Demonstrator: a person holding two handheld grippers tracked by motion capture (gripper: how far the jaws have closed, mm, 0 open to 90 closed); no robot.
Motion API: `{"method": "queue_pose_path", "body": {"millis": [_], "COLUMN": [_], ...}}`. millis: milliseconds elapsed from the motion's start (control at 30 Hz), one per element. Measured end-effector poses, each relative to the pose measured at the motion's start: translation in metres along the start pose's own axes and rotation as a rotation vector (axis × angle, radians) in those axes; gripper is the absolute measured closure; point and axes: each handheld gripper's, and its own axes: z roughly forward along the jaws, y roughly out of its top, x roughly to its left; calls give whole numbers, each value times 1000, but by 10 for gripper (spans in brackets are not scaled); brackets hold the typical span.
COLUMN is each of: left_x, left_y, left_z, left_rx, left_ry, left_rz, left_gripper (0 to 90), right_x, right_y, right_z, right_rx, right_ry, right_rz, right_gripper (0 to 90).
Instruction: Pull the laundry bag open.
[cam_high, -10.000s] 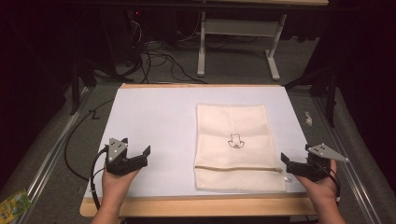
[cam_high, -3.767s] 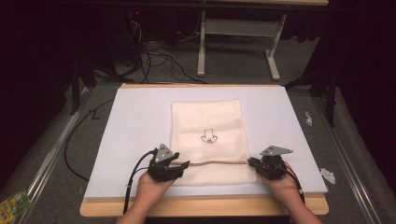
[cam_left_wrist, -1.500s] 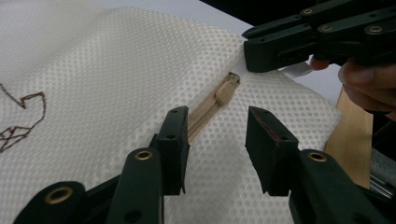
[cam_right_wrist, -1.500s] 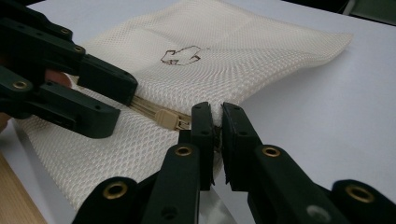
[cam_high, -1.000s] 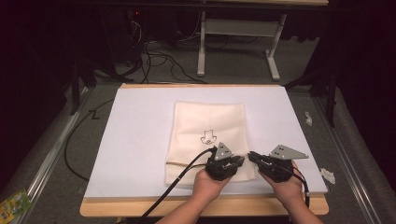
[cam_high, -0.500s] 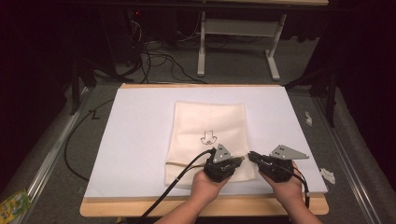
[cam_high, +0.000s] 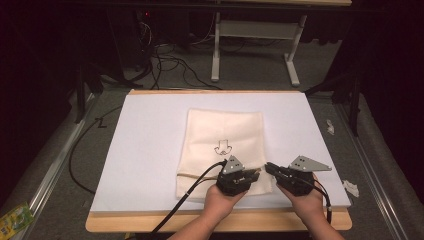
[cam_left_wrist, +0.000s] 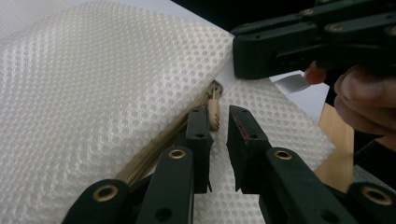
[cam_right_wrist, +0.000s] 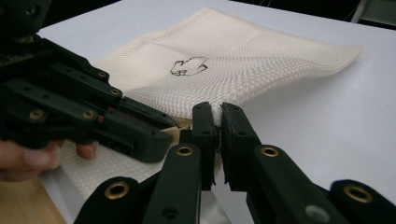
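Left gripper (cam_left_wrist: 218, 123): jaws a little apart and just now opening, tan zipper pull (cam_left_wrist: 214, 112) standing between the tips, pads not pressing on it. Seen from above, left gripper (cam_high: 252, 175) low over the near right corner of the mesh bag (cam_high: 222, 142), held in the left hand (cam_high: 222, 202), cable trailing toward the near edge.

Right gripper (cam_right_wrist: 218, 122): clenched on the bag's edge, a pinch of white mesh squeezed between the pads. From above, right gripper (cam_high: 270, 169) just beside the left one, tips pointing at each other across the bag's near right corner, right hand (cam_high: 302, 205) behind it.

Mesh bag (cam_right_wrist: 224, 60): cream, flat on the white mat (cam_high: 150, 130), a little right of centre, long axis running away from the person, small black drawing (cam_high: 222, 148) on top. Zipper (cam_left_wrist: 154, 156) running crosswise along the near end, its pull at the right-hand end by both grippers. Near right corner lifted slightly where pinched.

Mat resting on a wooden board (cam_high: 150, 224), a strip of wood bare along the near side.
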Motion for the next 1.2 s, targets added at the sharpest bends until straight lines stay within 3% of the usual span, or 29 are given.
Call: {"method": "queue_pose_path", "body": {"millis": [200, 433, 600, 800, 1100, 1200], "left_x": [-3, -3, -3, -3, -3, -2], "left_y": [-6, -4, -1, 2, 7, 6], "left_z": [4, 1, -4, -2, 0, 0], "left_rx": [-13, -30, -72, -71, -58, -63], "left_ry": [42, 33, 24, 29, 33, 33], "left_rz": [9, 9, 10, -7, 15, -4], "left_gripper": [825, 864, 865, 862, 873, 874], "right_x": [0, -1, -1, 0, -1, 0], "right_y": [0, 0, -1, -2, -2, -2], "right_z": [0, 0, 0, 1, 2, 1], "right_rx": [0, -2, -3, -2, -1, -2], "right_ry": [-2, -3, 1, 4, 5, -3], "right_rz": [-1, -2, 2, 5, 13, 10], "right_gripper": [862, 861, 861, 861, 861, 862]}}
